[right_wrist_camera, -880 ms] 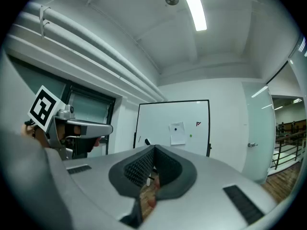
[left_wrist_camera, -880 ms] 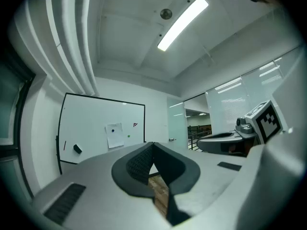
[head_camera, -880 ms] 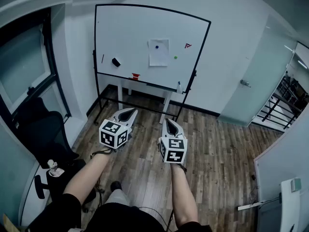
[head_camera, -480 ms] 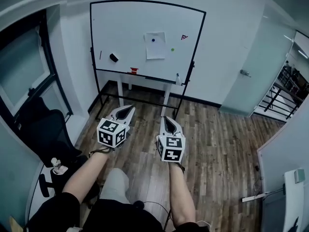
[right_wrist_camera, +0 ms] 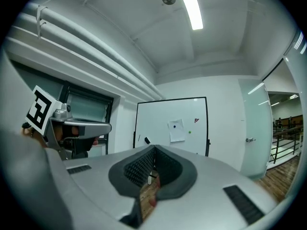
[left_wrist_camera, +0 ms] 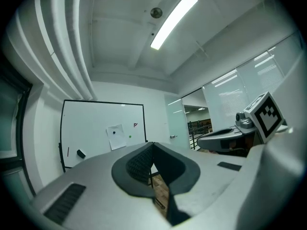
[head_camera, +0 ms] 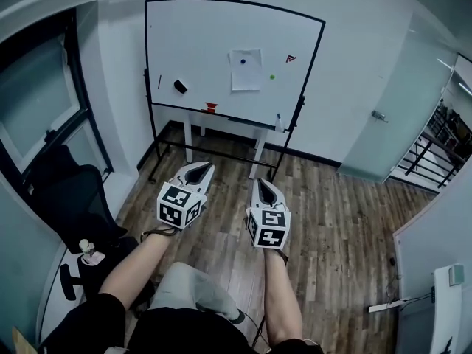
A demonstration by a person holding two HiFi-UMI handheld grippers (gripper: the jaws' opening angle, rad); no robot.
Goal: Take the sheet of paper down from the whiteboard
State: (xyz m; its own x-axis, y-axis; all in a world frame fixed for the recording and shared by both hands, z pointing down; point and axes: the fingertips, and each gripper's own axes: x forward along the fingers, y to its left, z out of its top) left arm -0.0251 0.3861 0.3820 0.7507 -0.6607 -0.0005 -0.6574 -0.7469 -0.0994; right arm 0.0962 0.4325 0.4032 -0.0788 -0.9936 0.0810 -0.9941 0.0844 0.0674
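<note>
1. My left gripper (head_camera: 200, 171) and right gripper (head_camera: 259, 187) sit side by side at the lower centre of the head view. Each has its jaws pressed together with nothing between them. Both point level toward the far wall.
2. The sheet of paper (head_camera: 245, 69) hangs on the whiteboard (head_camera: 199, 43) in the upper centre of the frame. A dark magnet (head_camera: 243, 61) near its top edge appears to pin it there. A green dot (head_camera: 271, 77) sits just to its right, and a black eraser (head_camera: 180, 86) is off to its left. Both gripper views show the sheet small and far beyond the jaw tips.
3. Over the last second the main change is at the bottom of the frame. A leg (head_camera: 193, 289) has swung forward, so a knee and shoe now show where only a foot showed before. The whiteboard has drifted a little within the frame but looks barely larger. The grippers have kept their places and stayed closed.
4. I read this as the walk-up, mid-stride, with nothing on the board touched yet. The sheet is well apart from both grippers, with bare wooden floor (head_camera: 332, 227) between them. I would keep closing in, then open one pair of jaws for the magnet or the sheet's edge.
</note>
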